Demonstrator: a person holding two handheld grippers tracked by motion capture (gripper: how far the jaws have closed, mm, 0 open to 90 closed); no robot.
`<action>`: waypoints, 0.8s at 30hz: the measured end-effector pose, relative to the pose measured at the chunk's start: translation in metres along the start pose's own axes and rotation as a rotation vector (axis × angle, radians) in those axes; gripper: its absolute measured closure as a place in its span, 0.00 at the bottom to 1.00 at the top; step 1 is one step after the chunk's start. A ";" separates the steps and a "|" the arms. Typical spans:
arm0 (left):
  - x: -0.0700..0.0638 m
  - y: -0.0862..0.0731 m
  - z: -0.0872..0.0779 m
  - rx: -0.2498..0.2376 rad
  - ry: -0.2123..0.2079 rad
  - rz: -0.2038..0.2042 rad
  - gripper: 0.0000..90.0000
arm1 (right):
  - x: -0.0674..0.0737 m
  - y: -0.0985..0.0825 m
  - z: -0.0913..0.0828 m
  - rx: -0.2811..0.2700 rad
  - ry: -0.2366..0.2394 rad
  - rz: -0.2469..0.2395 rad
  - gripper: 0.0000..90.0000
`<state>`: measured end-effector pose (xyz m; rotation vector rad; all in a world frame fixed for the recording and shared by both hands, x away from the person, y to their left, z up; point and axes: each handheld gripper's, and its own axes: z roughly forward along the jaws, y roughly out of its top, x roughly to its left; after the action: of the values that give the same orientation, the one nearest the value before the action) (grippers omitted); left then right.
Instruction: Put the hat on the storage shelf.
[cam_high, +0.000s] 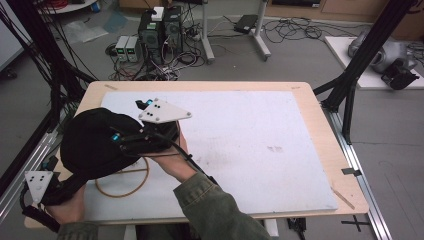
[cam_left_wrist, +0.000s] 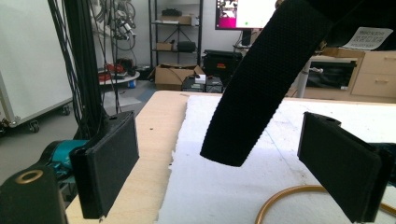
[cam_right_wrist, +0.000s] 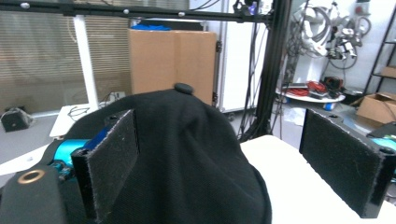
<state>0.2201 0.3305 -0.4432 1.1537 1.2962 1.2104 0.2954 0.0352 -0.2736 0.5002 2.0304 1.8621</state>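
Note:
A black cap (cam_high: 92, 142) sits at the left of the white board (cam_high: 250, 145). My right gripper (cam_high: 131, 140) reaches into it from the right, grey plate on top. In the right gripper view the cap (cam_right_wrist: 187, 140) bulges between the jaws of this gripper (cam_right_wrist: 224, 158), which stand wide open. My left gripper (cam_high: 75, 182) is at the near left corner, under the cap's edge. In its own view the left gripper (cam_left_wrist: 226, 165) is open, and a black strap (cam_left_wrist: 261, 84) of the cap hangs ahead between the jaws, touching neither. A thin tan ring (cam_high: 122, 180) lies on the board.
The wooden table (cam_high: 320, 130) carries the white board, bare to the right of the cap. The tan ring (cam_left_wrist: 280, 198) lies just right of the left gripper. Black frame posts (cam_high: 365, 55) stand at both sides. Computers and cables (cam_high: 160, 35) sit on the floor beyond the table.

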 end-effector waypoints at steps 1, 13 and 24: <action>0.000 0.000 0.000 -0.001 -0.002 -0.001 0.14 | -0.002 -0.001 -0.002 0.000 -0.007 0.006 0.13; -0.001 0.000 0.000 0.002 -0.003 -0.001 0.14 | -0.036 -0.006 -0.040 -0.017 -0.155 0.021 0.13; -0.001 0.000 0.001 -0.001 -0.003 0.001 0.14 | -0.066 -0.021 -0.078 -0.028 -0.260 0.052 0.13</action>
<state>0.2209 0.3291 -0.4435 1.1558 1.2923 1.2094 0.3165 -0.0660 -0.2873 0.7514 1.8343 1.7484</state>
